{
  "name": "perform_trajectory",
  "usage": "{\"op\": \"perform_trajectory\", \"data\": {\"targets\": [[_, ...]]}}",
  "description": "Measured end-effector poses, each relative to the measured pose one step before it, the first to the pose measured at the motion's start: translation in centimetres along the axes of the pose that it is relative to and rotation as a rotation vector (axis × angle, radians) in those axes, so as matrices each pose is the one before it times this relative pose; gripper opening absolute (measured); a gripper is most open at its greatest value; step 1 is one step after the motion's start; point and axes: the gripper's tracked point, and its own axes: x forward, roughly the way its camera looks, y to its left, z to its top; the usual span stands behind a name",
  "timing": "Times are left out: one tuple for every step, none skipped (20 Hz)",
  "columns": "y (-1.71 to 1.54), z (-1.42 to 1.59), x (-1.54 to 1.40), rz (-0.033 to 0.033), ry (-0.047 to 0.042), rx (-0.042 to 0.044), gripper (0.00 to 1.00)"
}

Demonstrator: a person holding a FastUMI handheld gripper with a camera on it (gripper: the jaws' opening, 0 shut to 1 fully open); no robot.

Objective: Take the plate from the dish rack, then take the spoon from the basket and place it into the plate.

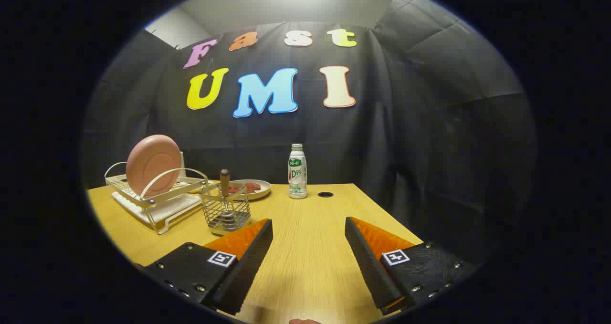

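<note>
A pink plate (pixel 152 164) stands on edge in a cream wire dish rack (pixel 157 200) at the far left of the wooden table. Right of the rack sits a small wire basket (pixel 225 214), with a spoon (pixel 225 183) upright in it, brown handle up. My gripper (pixel 309 224) is open, its two black-and-orange fingers spread wide over bare table with nothing between them. The basket lies just ahead of my left finger (pixel 248 247); the rack and plate are beyond it to the left.
A white bottle with a green label (pixel 297 171) stands near the table's far edge, ahead of the fingers. A shallow dish (pixel 250 188) with reddish pieces lies behind the basket. A small dark hole (pixel 325 194) is in the tabletop right of the bottle.
</note>
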Motion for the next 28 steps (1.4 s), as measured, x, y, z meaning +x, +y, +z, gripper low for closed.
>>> {"op": "perform_trajectory", "data": {"targets": [[-0.137, 0.130, 1.095, -0.00096, -0.00198, -0.00399, 0.95], [0.130, 0.318, 1.172, -0.00048, -0.00068, -0.00309, 0.95], [0.076, 0.591, 1.200, -0.00190, -0.00809, 0.00952, 0.95], [0.259, 0.853, 1.112, -0.00208, -0.00409, 0.02085, 0.95], [0.265, 0.933, 0.664, -0.00821, -0.00121, 0.00721, 0.95], [0.288, 0.853, 0.342, -0.00887, 0.00138, -0.00382, 0.95], [0.392, 1.400, -0.117, -0.00481, -0.00348, -0.00362, 0.95], [0.429, 1.493, -0.334, -0.00961, -0.00642, -0.00219, 0.95], [0.691, 2.056, -0.594, -0.00216, -0.00707, -0.00089, 0.95], [0.835, 1.776, -0.645, -0.00117, 0.00052, -0.00416, 0.95], [0.974, 2.095, -0.705, 0.00712, -0.00586, -0.01241, 0.95], [1.123, 1.978, -0.603, 0.01394, -0.00778, -0.01182, 0.95], [1.420, 2.196, -0.612, 0.02344, -0.00972, 0.00349, 0.95], [1.531, 1.990, -0.374, 0.02302, -0.00637, 0.00540, 0.95], [1.596, 1.972, -0.277, 0.02214, -0.00294, 0.01103, 0.95], [1.474, 1.250, -0.017, 0.02088, 0.00834, 0.01272, 0.95], [1.579, 1.217, 0.011, 0.01965, 0.01095, 0.00968, 0.95], [1.250, 0.933, 0.189, 0.00670, 0.01086, 0.00916, 0.95], [0.953, 0.885, 0.232, 0.00098, 0.00221, 0.00559, 0.95], [1.143, 0.890, 0.272, -0.00094, 0.00351, 0.00585, 0.95], [0.677, 0.535, 0.186, -0.00915, 0.00718, -0.00058, 0.95], [0.803, 0.512, 0.209, -0.00415, 0.00690, -0.00402, 0.95], [1.068, 0.484, 0.236, -0.00141, 0.00613, -0.00500, 0.95], [1.045, 0.337, 0.206, 0.00312, 0.01966, -0.00127, 0.95], [1.145, -0.188, 0.307, 0.01144, 0.03523, -0.00072, 0.94], [1.578, -0.092, 0.342, 0.02316, 0.04719, 0.00572, 0.95], [1.294, -0.040, 0.437, 0.01926, 0.04880, 0.00573, 0.95], [1.250, -0.383, 0.676, 0.02243, 0.06432, 0.00305, 0.95]]}}
